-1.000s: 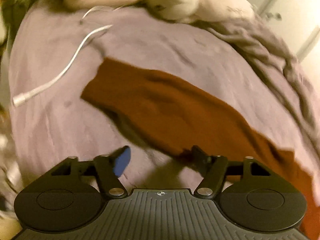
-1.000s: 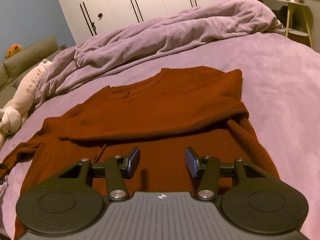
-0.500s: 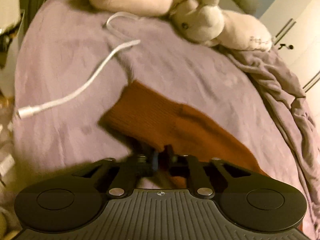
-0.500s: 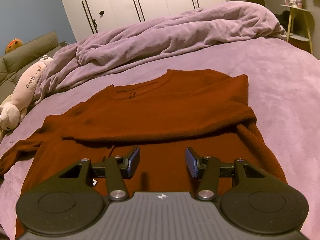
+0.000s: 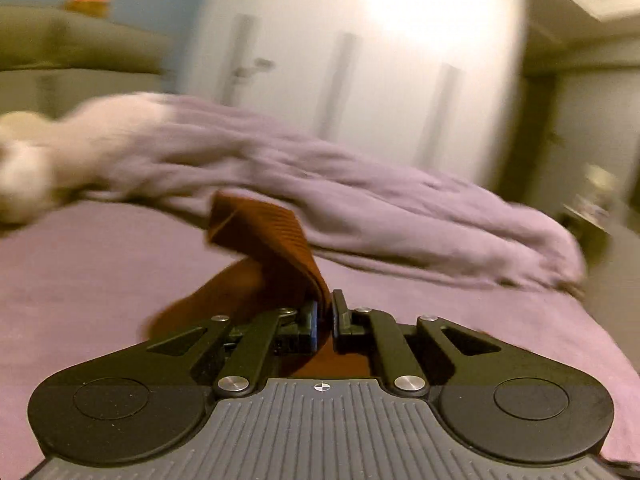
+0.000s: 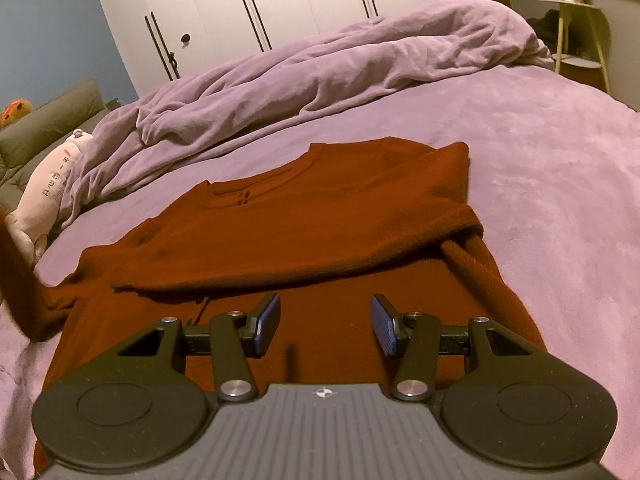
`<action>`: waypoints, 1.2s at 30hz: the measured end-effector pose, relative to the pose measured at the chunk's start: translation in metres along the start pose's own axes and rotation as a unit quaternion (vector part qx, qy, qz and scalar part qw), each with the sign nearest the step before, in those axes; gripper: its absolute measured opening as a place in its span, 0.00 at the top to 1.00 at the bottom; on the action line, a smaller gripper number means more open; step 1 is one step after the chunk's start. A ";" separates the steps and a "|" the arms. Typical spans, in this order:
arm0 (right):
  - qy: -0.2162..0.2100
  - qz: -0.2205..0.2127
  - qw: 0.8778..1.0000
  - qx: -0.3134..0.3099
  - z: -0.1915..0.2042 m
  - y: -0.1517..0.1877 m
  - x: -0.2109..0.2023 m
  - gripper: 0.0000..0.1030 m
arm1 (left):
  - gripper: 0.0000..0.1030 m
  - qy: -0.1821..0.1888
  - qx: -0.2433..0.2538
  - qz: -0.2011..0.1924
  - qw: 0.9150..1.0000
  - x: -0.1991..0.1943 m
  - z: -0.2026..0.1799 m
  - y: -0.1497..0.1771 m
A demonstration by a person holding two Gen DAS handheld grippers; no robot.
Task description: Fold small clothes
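A rust-red knit sweater (image 6: 320,232) lies flat on the purple bed, neckline away from me, with its right sleeve folded across the chest. My right gripper (image 6: 325,324) is open and empty, hovering over the sweater's lower body. My left gripper (image 5: 325,312) is shut on the sweater's left sleeve (image 5: 276,244), whose ribbed cuff stands up lifted above the bed. In the right wrist view the lifted sleeve (image 6: 20,280) shows as a dark strip at the far left edge.
A rumpled purple duvet (image 6: 320,64) is heaped along the far side of the bed (image 6: 560,168). A plush toy (image 6: 48,192) lies at the left. White wardrobe doors (image 6: 260,4) stand behind, and a small side table (image 6: 576,36) at the right.
My left gripper closed on the sleeve cuff, lifted it off the bed and swung its view up toward the wardrobe. My right gripper stayed open over the sweater, shifting slightly.
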State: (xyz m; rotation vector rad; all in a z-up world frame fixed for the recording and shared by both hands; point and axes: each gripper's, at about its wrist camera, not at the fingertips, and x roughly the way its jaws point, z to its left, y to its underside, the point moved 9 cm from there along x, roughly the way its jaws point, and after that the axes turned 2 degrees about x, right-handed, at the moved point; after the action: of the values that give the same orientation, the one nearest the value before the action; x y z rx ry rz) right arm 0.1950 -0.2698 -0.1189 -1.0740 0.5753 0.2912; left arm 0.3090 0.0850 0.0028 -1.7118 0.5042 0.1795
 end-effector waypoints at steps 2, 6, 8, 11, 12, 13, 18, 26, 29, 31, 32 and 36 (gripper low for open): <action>-0.004 -0.001 1.000 0.000 -0.001 0.000 -0.002 0.52 | 0.91 0.030 0.013 0.034 0.999 0.028 -0.043 0.024; -0.004 0.006 1.000 0.005 -0.008 -0.002 -0.002 0.52 | 0.86 0.035 0.055 0.134 0.989 0.085 -0.099 0.101; -0.004 0.011 1.000 0.003 -0.012 -0.004 -0.001 0.52 | 0.76 0.030 0.058 0.180 0.982 0.094 -0.109 0.136; -0.008 0.009 1.000 -0.002 -0.015 -0.008 -0.002 0.52 | 0.42 0.062 0.055 0.164 0.983 0.068 -0.111 0.145; -0.011 0.010 1.000 -0.003 -0.015 -0.009 0.000 0.52 | 0.39 0.064 0.045 0.160 0.984 0.060 -0.105 0.142; -0.015 0.012 1.000 -0.002 -0.014 -0.011 0.001 0.52 | 0.39 0.061 0.038 0.152 0.986 0.050 -0.099 0.137; -0.077 0.019 0.997 0.021 0.020 -0.025 0.017 0.52 | 0.28 -0.017 0.018 0.132 0.991 0.035 -0.045 0.124; -0.154 0.097 0.981 0.063 0.072 -0.032 0.077 0.52 | 0.29 -0.058 -0.030 0.160 0.985 0.031 0.004 0.148; -0.158 0.131 0.975 0.080 0.078 -0.022 0.097 0.53 | 0.28 -0.060 -0.009 0.157 0.986 0.032 0.002 0.151; -0.156 0.129 0.977 0.060 0.086 -0.019 0.102 0.60 | 0.27 -0.060 -0.003 0.157 0.986 0.029 0.003 0.151; -0.154 0.126 0.979 0.044 0.090 -0.018 0.102 0.76 | 0.27 -0.060 -0.002 0.158 0.986 0.029 0.003 0.151; -0.164 0.099 0.981 0.011 0.098 -0.027 0.093 0.96 | 0.27 -0.059 -0.014 0.157 0.986 0.027 0.008 0.146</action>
State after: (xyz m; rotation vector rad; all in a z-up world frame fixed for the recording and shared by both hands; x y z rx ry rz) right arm 0.3138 -0.1997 -0.1174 -0.9222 0.3879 0.6225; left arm 0.2727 0.0681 -0.1400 -1.6304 0.6849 0.5136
